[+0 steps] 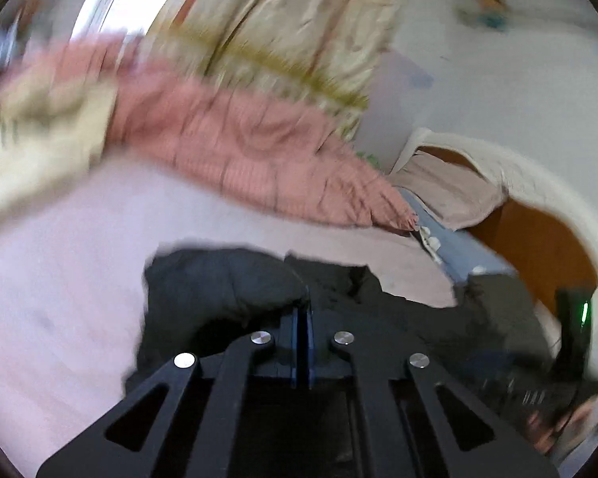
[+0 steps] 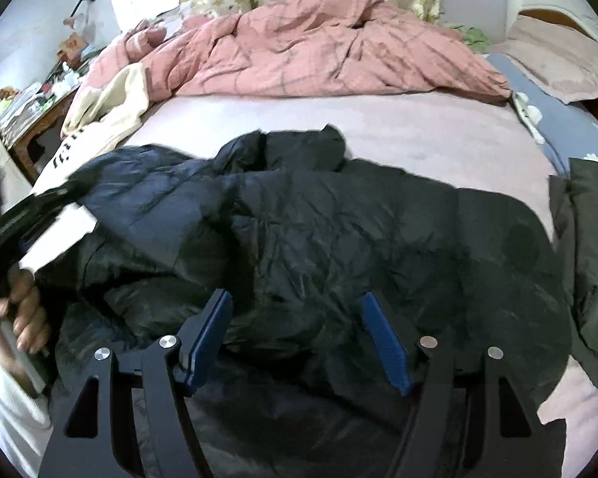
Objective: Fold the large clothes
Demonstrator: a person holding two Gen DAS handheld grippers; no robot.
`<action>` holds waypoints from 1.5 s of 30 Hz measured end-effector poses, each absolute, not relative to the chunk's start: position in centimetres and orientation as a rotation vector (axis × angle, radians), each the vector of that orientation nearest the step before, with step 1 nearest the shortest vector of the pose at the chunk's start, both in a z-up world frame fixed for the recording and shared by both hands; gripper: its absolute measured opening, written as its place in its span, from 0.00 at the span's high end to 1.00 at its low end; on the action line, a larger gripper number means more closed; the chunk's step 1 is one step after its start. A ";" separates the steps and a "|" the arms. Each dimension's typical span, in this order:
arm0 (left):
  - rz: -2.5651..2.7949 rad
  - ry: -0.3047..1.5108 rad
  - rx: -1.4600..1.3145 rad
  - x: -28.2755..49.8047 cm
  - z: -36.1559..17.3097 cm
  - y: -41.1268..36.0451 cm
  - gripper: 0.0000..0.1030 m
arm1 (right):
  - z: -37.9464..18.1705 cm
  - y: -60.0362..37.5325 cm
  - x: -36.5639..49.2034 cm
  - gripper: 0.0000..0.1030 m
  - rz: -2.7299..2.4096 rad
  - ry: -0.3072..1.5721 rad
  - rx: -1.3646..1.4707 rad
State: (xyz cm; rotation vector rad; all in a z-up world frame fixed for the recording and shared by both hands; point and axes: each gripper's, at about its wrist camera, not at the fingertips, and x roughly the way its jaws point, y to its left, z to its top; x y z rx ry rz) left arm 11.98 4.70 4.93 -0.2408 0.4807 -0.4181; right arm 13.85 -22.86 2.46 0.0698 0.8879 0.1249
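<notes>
A large black puffer jacket (image 2: 339,239) lies spread across the pale pink bed sheet (image 2: 418,131). My right gripper (image 2: 295,302) is open, its blue pads (image 2: 382,338) hovering just above the jacket's lower middle, holding nothing. My left gripper (image 1: 303,310) is shut on a fold of the black jacket (image 1: 227,283) and lifts it off the sheet (image 1: 59,279); that view is blurred by motion. The left gripper and the hand holding it also show at the left edge of the right wrist view (image 2: 32,215), with the jacket's sleeve side raised there.
A rumpled pink quilt (image 2: 319,47) and a cream blanket (image 2: 107,103) lie at the far side of the bed. A pillow (image 2: 558,63) and blue cloth (image 2: 546,119) lie at the right. A dark green garment (image 2: 594,247) lies at the right edge. A cluttered wooden table (image 2: 32,111) stands left.
</notes>
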 end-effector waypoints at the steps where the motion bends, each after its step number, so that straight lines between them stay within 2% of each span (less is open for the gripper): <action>1: -0.430 0.437 -0.195 10.8 5.7 4.0 0.98 | 3.0 -23.2 13.6 0.31 0.100 0.862 0.074; 6: -0.468 0.410 -0.101 6.2 5.8 -0.8 0.98 | 6.1 -24.8 11.8 0.31 0.045 0.755 0.126; 12: -0.492 0.550 -0.013 3.7 1.4 -6.3 0.96 | 7.3 -26.4 9.2 0.31 0.028 0.753 0.165; 14: -0.497 0.566 -0.004 2.5 0.9 -7.0 0.77 | 7.0 -26.7 8.5 0.31 0.029 0.765 0.174; 15: -0.502 0.557 0.002 1.7 0.9 -7.3 0.71 | 6.8 -26.7 8.2 0.31 0.031 0.772 0.178; 17: -0.483 0.517 0.024 -0.1 1.6 -7.6 0.45 | 6.5 -26.7 7.7 0.31 0.029 0.777 0.185; 19: -0.468 0.473 0.022 -1.5 2.6 -7.3 0.33 | 6.2 -26.6 7.3 0.31 0.015 0.766 0.189; 23: -0.379 0.312 0.037 -3.5 4.8 -4.8 0.17 | 5.9 -26.1 6.9 0.31 0.025 0.735 0.201; 26: -0.213 0.237 0.014 -2.5 6.4 -1.1 0.16 | 5.5 -25.5 6.8 0.31 0.052 0.720 0.218; 30: -0.141 0.315 -0.125 0.8 6.5 4.8 0.15 | 4.7 -23.5 6.8 0.31 0.188 0.725 0.280; 33: -0.074 0.340 -0.130 2.2 5.8 7.1 0.09 | 3.5 -20.3 7.2 0.31 0.350 0.770 0.335; 35: -0.056 0.339 -0.119 2.5 5.5 8.0 0.01 | 3.0 -17.9 7.4 0.31 0.411 0.791 0.334; 41: -0.028 0.283 -0.182 1.8 5.6 10.3 0.01 | 0.9 -12.5 8.1 0.31 0.493 0.847 0.348; 45: -0.021 0.288 -0.231 1.7 5.4 11.2 0.01 | 0.6 -10.4 7.5 0.34 0.501 0.761 0.229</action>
